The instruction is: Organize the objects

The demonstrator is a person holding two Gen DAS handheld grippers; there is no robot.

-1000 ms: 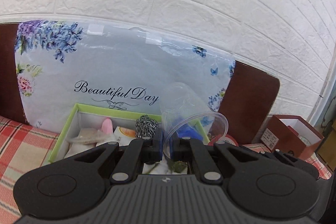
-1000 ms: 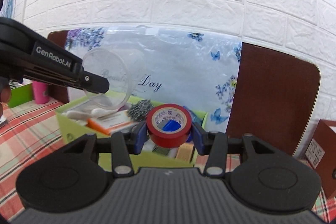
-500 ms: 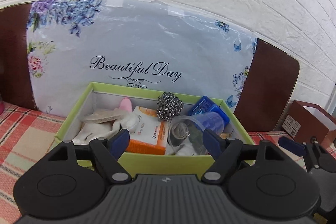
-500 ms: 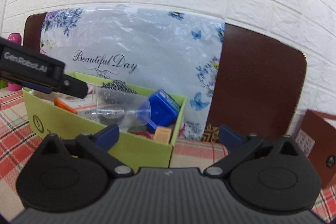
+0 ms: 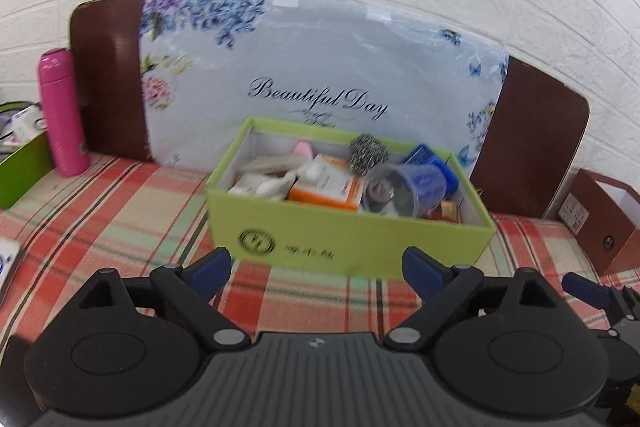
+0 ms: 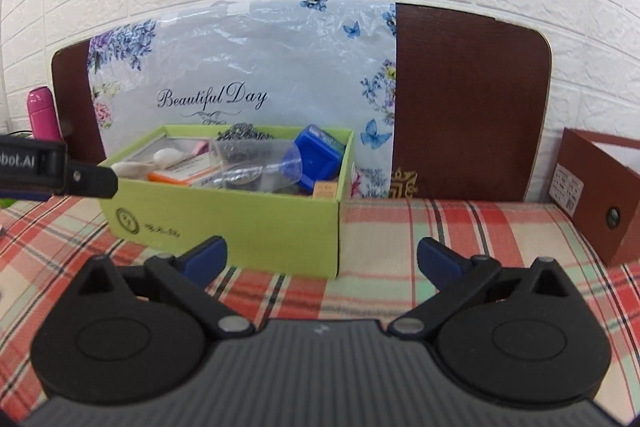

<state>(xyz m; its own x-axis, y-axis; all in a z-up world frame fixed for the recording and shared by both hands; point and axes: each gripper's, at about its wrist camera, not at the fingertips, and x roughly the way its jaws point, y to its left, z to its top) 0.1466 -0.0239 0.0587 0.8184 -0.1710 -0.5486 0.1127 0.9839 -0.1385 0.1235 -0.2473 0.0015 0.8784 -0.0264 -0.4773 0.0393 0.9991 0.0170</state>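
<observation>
A green box [image 5: 344, 235] stands on the plaid cloth, also in the right wrist view [image 6: 256, 219]. Inside lie a clear plastic cup [image 5: 400, 187] on its side, an orange-and-white carton [image 5: 326, 183], a steel scourer [image 5: 367, 153], a blue box [image 5: 430, 159] and white items. The red tape roll is hidden. My left gripper [image 5: 316, 269] is open and empty, in front of the box. My right gripper [image 6: 322, 255] is open and empty, in front of the box's right corner.
A pink bottle [image 5: 62, 111] and another green box [image 5: 24, 163] stand at the left. A brown paper box [image 6: 600, 187] stands at the right. A flowered "Beautiful Day" bag [image 5: 320, 75] leans on a brown board against the white brick wall.
Both grippers opened and pulled back from the box. The left let go of the clear cup and the right let go of the red tape roll; the cup now lies in the box.
</observation>
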